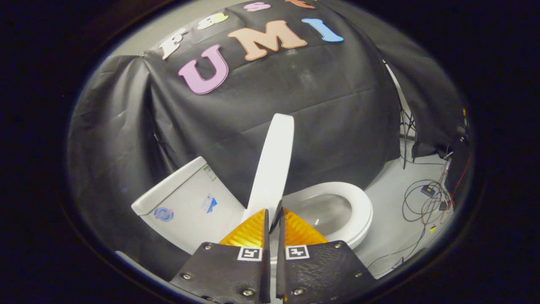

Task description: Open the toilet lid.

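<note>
- Fingers come first: the gripper [273, 215] has its two fingers very close together, with just a thin dark gap between them.
- Fingertips sit right at the bottom edge of the lid [272, 166], and I cannot tell for sure if they pinch it or just sit in front of it.
- Just ahead of the fingers, the white lid stands up almost straight and leans a little toward the tank side.
- Ahead of the fingers and off to the right, the seat [365, 211] lies flat, and the bowl [327, 211] inside it is open to see.
- Ahead and off to the left sits the tank [185, 202], white, with small stickers on its side.
- Far beyond the fingers hangs the black cloth wall [270, 109].
- Far to the right, loose wires [422, 202] curl on the grey floor [392, 236].
- I think the job is near its end, because the lid is already up and the bowl is open.
- Next, I think the lid needs one soft push back until it rests near the tank.
- After that, I think the fingers should let go slowly so the lid does not fall back down.
</note>
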Available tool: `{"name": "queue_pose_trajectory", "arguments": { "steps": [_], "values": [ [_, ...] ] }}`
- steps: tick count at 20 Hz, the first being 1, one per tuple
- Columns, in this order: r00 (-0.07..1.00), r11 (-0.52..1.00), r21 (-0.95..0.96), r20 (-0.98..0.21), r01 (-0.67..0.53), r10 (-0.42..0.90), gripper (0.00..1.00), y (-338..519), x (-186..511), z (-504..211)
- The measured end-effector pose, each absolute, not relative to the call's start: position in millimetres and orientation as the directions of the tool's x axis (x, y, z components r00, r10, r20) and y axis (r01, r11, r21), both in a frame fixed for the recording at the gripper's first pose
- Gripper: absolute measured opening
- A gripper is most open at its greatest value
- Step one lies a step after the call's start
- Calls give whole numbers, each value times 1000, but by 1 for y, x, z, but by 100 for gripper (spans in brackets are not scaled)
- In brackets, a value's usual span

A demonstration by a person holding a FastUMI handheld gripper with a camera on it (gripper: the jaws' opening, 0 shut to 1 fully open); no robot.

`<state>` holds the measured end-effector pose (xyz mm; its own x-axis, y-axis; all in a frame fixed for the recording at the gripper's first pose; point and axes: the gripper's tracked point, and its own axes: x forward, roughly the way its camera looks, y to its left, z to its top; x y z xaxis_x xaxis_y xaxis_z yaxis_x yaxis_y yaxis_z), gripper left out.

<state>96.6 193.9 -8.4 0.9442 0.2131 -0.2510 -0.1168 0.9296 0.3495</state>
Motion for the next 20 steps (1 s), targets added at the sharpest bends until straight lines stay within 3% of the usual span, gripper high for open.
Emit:
{"name": "queue_pose_trajectory", "arguments": {
  "steps": [5,20],
  "values": [
    [944,922,386,-299,-15,141,6,204,97,-5],
    [961,978,176,-233,-110,150,6,275,83,31]
  ]
}}
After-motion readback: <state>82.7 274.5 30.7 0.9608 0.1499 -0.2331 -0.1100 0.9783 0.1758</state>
